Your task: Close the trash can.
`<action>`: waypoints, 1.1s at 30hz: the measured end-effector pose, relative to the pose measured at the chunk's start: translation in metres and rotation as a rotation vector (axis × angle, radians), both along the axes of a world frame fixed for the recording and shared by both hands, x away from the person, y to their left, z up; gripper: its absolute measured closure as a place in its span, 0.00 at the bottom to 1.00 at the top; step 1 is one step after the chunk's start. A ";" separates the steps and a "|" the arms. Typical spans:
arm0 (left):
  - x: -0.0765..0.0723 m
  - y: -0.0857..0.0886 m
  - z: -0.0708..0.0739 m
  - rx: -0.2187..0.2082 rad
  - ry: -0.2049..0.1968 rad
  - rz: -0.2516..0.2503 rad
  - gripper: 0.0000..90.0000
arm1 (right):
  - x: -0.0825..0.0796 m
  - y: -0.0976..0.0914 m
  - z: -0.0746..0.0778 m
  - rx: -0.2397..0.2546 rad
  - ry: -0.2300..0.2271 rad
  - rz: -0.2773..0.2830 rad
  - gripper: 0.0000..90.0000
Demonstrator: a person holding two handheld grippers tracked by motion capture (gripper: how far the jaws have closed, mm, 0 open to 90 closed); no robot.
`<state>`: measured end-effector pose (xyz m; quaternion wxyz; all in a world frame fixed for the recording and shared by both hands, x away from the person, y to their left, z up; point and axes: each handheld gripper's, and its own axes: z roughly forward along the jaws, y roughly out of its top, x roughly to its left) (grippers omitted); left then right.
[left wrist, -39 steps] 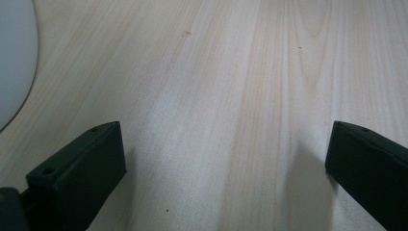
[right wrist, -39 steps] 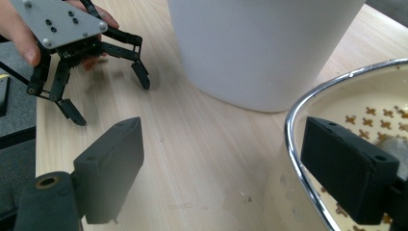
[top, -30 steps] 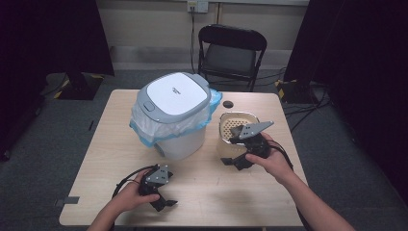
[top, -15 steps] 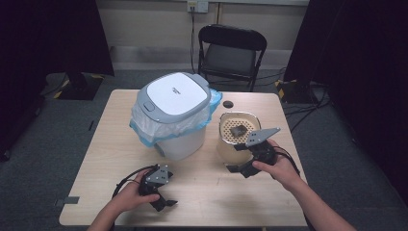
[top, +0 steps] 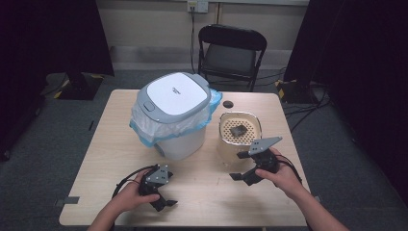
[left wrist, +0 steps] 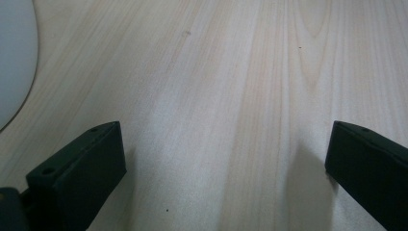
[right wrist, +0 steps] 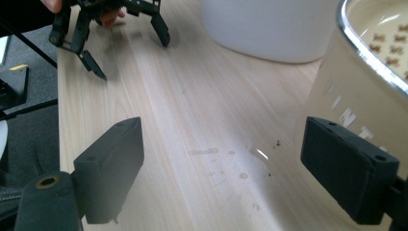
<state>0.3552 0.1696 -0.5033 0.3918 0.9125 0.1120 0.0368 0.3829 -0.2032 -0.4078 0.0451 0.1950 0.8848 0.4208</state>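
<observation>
My left gripper [top: 162, 198]: I rest it low over the near left part of the table [top: 106, 144], in front of the bin. My jaws stand wide apart with only bare wood between them, as the left gripper view shows; I hold nothing.

My right gripper [top: 244, 166]: I hold it just in front of the strainer pot, tilted toward the table's middle. My jaws are spread well apart and grip nothing; in the right gripper view the pot's clear wall sits just past my right-hand jaw, and I cannot tell whether that jaw touches it.

Strainer pot [top: 240, 137]: it stands upright on the right half of the table, just beside the bin, a clear-walled container with a cream perforated insert inside.

Dark piece [top: 238, 130]: it lies in the insert, near its middle.

Bin [top: 175, 120]: white with a grey-rimmed lid shut on top, a pale blue bag [top: 139, 130] bunched out under the rim, left of the pot.

Small dark disc [top: 227, 103]: it lies on the far side of the table, behind the pot.

Table near my right jaws: a few small wet spots [right wrist: 226, 166] and crumbs mark the wood beside the pot's base.

Chair [top: 231, 53]: folding, black, beyond the table's far edge.
</observation>
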 end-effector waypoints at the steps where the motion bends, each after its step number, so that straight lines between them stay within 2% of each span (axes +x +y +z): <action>1: 0.000 0.000 0.000 0.000 -0.001 0.000 0.00 | -0.001 0.000 -0.002 -0.002 -0.001 -0.001 0.16; 6: 0.000 0.000 0.000 0.000 0.000 0.000 0.00 | -0.003 -0.001 -0.015 -0.003 0.018 0.001 0.16; 14: 0.000 0.000 0.000 -0.001 -0.001 0.000 0.00 | -0.005 -0.003 -0.027 -0.018 0.019 0.000 0.16; 20: 0.000 0.000 0.000 0.000 0.000 0.000 0.00 | -0.005 -0.006 -0.036 -0.010 0.029 -0.012 0.16; 22: 0.000 0.000 0.000 0.000 0.000 0.000 0.00 | -0.006 -0.008 -0.039 -0.022 0.028 -0.012 0.16; 33: 0.000 0.000 0.000 0.003 -0.004 -0.003 0.00 | -0.008 -0.014 -0.047 -0.025 0.036 -0.017 0.16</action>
